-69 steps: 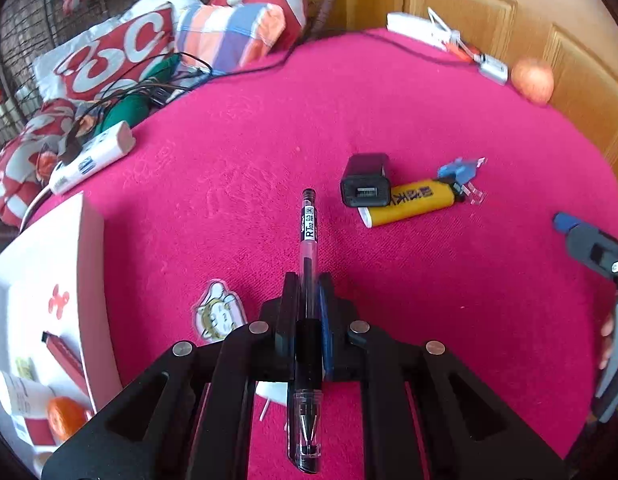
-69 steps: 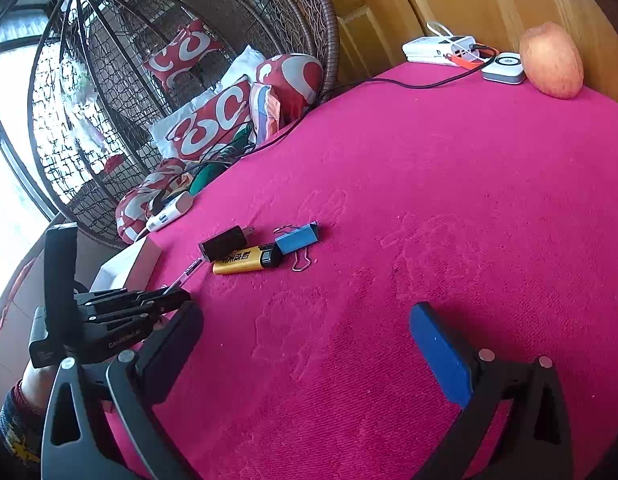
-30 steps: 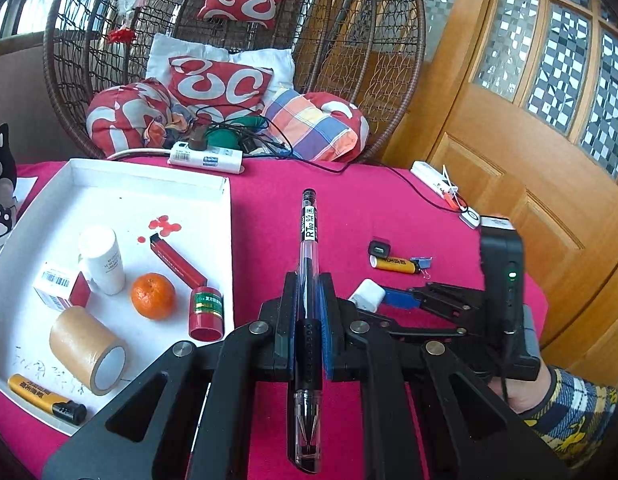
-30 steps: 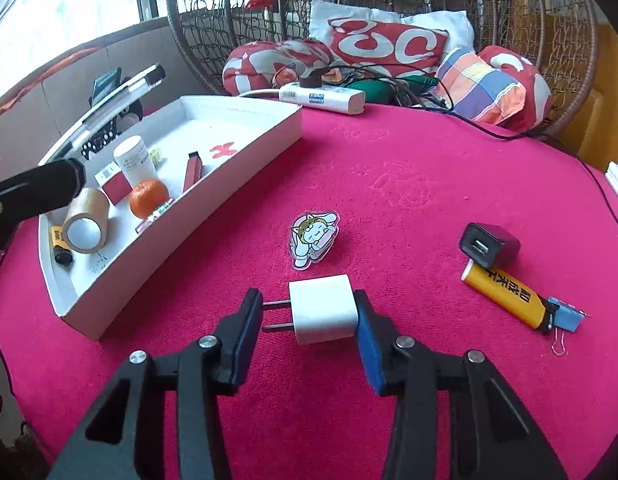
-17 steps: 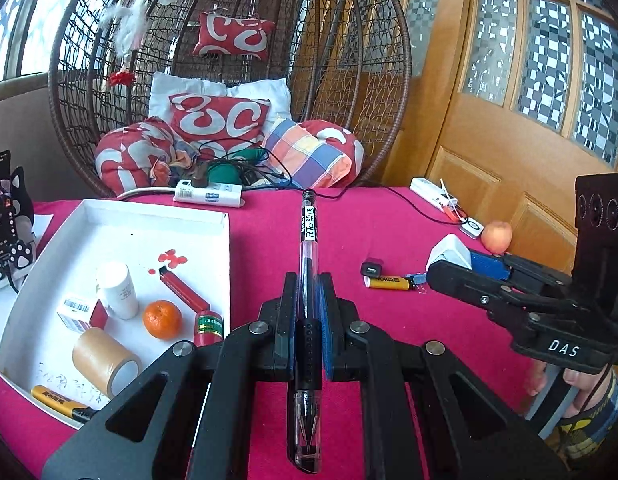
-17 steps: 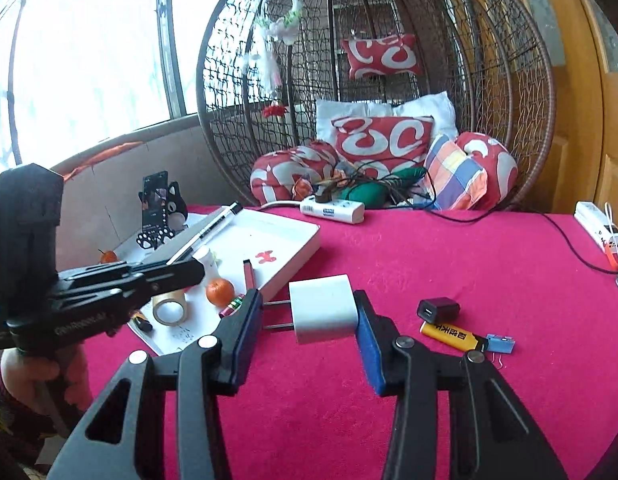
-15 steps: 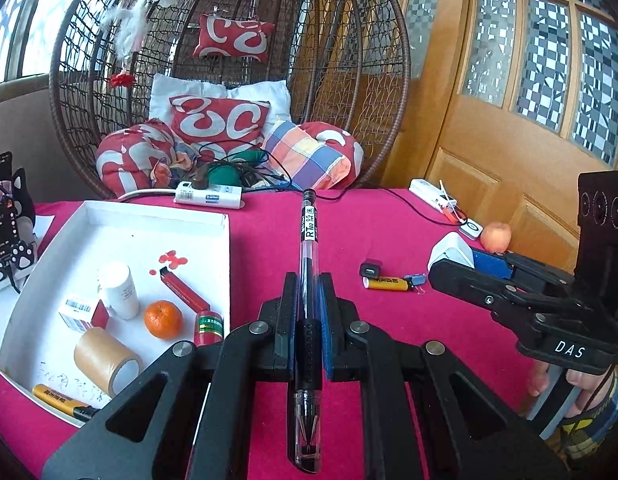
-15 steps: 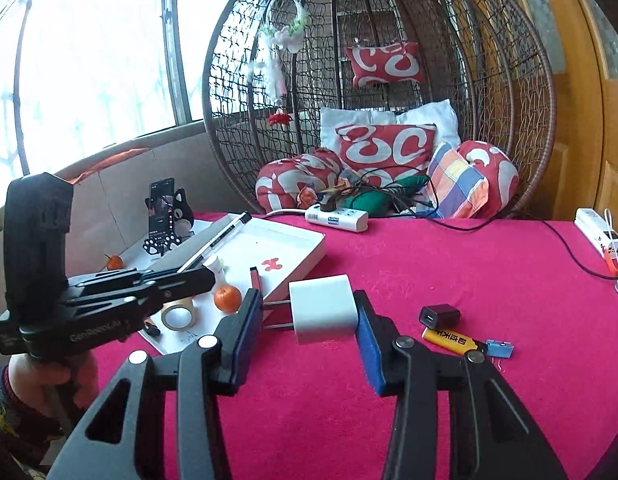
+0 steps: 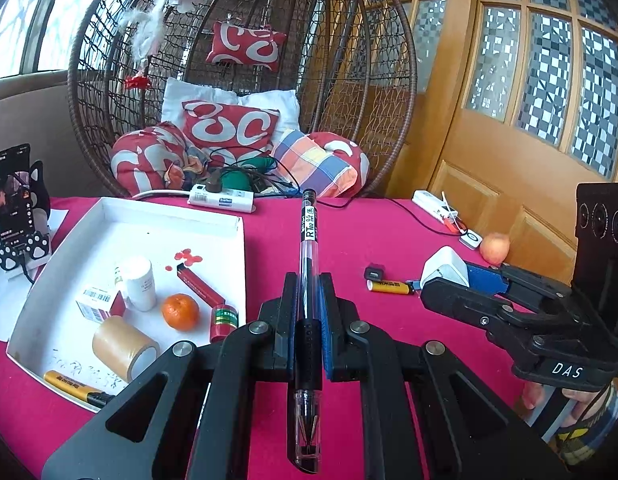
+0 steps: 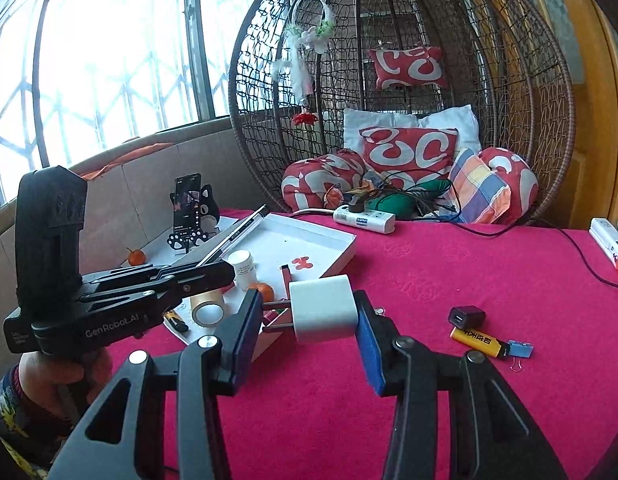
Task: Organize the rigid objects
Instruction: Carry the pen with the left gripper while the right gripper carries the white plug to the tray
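Held: 1 clear gel pen [image 9: 309, 280] clamped lengthwise in the left gripper [image 9: 308, 304], frame centre; 1 white charger plug [image 10: 323, 309] clamped in the right gripper [image 10: 309, 328], above the pink counter [image 10: 469, 280]. White tray [image 9: 237, 248], frame left: 1 bottle, 1 orange, 1 tape roll, 1 small box, 2 red tubes, 1 yellow lighter. Loose on counter, right of centre: 1 black adapter [image 9: 375, 271], 1 yellow lighter [image 9: 391, 287], 1 blue binder clip [image 10: 520, 349], 1 apple [image 9: 495, 245].
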Demonstrator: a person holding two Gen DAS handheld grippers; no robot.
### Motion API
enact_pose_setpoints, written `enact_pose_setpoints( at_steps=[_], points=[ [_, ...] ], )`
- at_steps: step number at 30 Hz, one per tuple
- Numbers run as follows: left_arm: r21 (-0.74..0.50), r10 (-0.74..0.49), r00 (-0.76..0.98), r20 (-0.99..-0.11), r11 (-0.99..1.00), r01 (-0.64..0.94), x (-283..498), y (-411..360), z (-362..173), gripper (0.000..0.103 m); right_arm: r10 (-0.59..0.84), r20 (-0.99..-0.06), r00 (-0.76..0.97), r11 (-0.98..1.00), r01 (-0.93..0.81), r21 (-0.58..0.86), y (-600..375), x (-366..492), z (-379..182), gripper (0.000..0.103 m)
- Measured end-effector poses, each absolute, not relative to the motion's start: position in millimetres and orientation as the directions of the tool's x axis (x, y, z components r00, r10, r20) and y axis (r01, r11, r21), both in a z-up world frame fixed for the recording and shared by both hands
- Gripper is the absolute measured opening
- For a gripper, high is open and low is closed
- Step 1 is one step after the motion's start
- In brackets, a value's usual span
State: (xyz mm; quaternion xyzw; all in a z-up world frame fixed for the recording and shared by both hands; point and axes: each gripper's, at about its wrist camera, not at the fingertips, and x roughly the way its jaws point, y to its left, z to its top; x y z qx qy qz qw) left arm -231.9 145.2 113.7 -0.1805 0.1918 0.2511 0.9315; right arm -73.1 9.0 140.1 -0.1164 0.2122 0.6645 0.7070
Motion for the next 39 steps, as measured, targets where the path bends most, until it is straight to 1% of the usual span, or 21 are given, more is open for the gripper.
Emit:
enact_pose_setpoints(
  at_steps=[10, 26, 34, 39],
  points=[
    [-0.268, 0.408, 0.801, -0.438, 0.791, -0.549, -246, 154, 110, 0.009, 0.878, -0.478, 0.011, 0.067, -0.993, 0.101, 20, -85, 136, 0.045],
    [-0.303, 0.41, 0.796, -0.446, 0.768, -0.565, -256, 164, 100, 0.009, 0.853, -0.521, -0.011, 0.04, -0.995, 0.088, 37, -98, 126, 0.045],
    [-0.319, 0.431, 0.777, -0.458, 0.737, -0.596, -267, 182, 92, 0.009, 0.846, -0.534, -0.015, 0.026, -0.997, 0.07, 52, -105, 127, 0.045],
    [-0.305, 0.454, 0.758, -0.468, 0.723, -0.62, -271, 198, 92, 0.009, 0.839, -0.543, -0.025, 0.007, -0.998, 0.058, 71, -109, 127, 0.045]
  ],
)
